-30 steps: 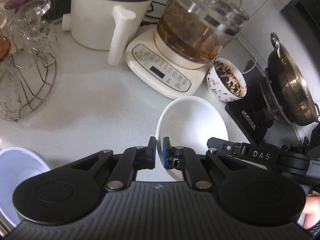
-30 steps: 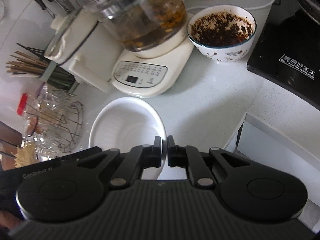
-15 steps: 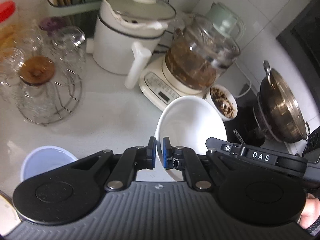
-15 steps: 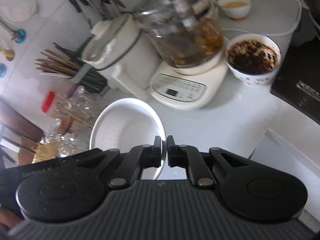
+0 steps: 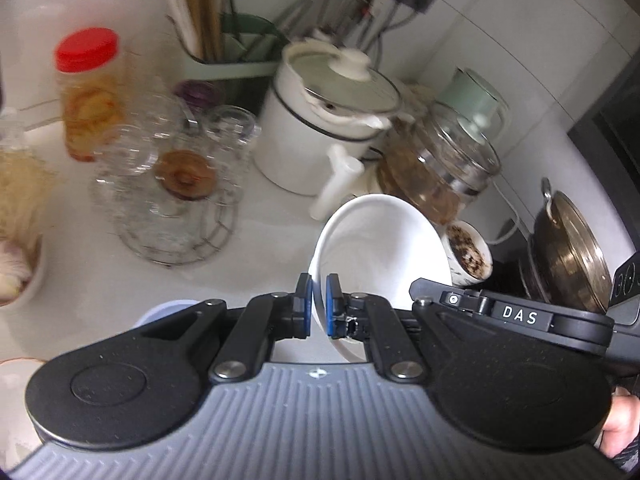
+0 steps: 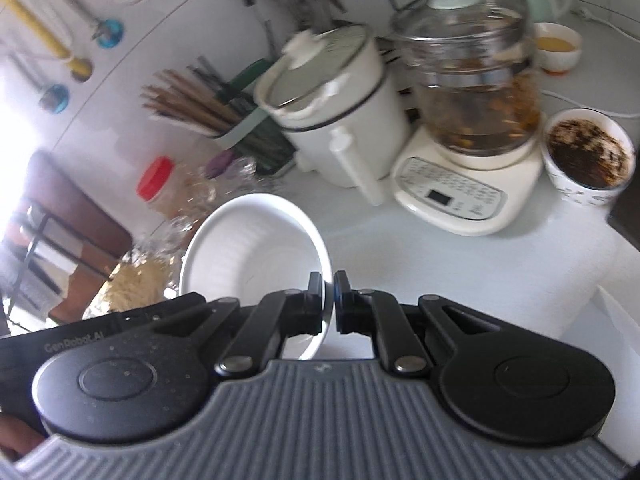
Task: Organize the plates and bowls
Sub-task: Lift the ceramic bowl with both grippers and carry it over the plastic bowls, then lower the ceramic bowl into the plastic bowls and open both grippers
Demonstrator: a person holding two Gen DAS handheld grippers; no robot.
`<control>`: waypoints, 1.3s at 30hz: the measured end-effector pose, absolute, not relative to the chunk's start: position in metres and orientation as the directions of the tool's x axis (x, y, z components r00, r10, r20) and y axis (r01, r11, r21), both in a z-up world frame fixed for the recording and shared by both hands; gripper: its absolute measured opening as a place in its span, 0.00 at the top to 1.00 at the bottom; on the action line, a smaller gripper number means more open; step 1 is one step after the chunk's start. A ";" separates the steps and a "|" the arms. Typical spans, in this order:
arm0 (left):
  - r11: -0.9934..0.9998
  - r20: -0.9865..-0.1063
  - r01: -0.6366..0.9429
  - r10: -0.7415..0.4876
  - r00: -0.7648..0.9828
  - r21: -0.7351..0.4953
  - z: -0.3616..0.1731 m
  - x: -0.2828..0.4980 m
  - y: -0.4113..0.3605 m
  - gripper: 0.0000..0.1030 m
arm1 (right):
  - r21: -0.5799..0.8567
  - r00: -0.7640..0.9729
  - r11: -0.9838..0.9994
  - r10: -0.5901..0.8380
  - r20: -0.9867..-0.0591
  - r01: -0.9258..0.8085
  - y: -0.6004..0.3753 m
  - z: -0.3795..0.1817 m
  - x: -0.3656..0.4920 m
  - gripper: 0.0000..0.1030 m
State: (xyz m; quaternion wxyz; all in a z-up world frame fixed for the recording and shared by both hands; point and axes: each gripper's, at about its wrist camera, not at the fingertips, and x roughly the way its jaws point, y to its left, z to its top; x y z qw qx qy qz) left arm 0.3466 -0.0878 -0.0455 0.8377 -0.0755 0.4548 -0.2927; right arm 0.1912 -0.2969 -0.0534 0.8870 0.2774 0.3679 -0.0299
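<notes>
A white bowl (image 5: 380, 248) is held up in the air above the white counter by both grippers, one on each side of its rim. My left gripper (image 5: 318, 306) is shut on the bowl's left rim. My right gripper (image 6: 328, 300) is shut on the bowl's right rim; the bowl also shows in the right wrist view (image 6: 256, 244). The right gripper's body (image 5: 512, 316) shows at the right of the left wrist view. A bowl of dark flakes (image 6: 588, 156) stands on the counter by the kettle base.
On the counter stand a white electric pot (image 5: 328, 120), a glass kettle on a cream base (image 6: 468, 120), a wire rack of glasses (image 5: 172, 184), a red-lidded jar (image 5: 88, 92), a chopstick holder (image 6: 224, 120) and a lidded wok (image 5: 572, 248). A pale blue cup (image 5: 168, 308) sits below the left gripper.
Both grippers have lifted the white bowl up and back from the counter, so more of the back wall, the jar and the utensils have come into view.
</notes>
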 end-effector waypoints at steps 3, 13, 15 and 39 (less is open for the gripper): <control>0.835 -0.717 0.375 -0.542 0.438 -0.403 -0.046 0.347 -0.069 0.92 | 0.469 0.717 0.856 0.187 -0.672 0.217 -0.284 -0.054 0.202 0.92; 0.891 -0.749 0.222 -0.453 0.484 -0.396 -0.067 0.340 -0.016 0.92 | 0.444 0.635 0.890 0.286 -0.718 0.102 -0.235 -0.075 0.233 0.91; 0.903 -0.765 0.196 -0.429 0.480 -0.383 -0.076 0.338 -0.008 0.92 | 0.443 0.617 0.892 0.300 -0.728 0.088 -0.227 -0.082 0.238 0.91; 0.919 -0.832 0.073 -0.382 0.401 -0.387 -0.145 0.343 0.019 0.64 | 0.400 0.502 0.914 0.313 -0.806 0.073 -0.207 -0.126 0.261 0.89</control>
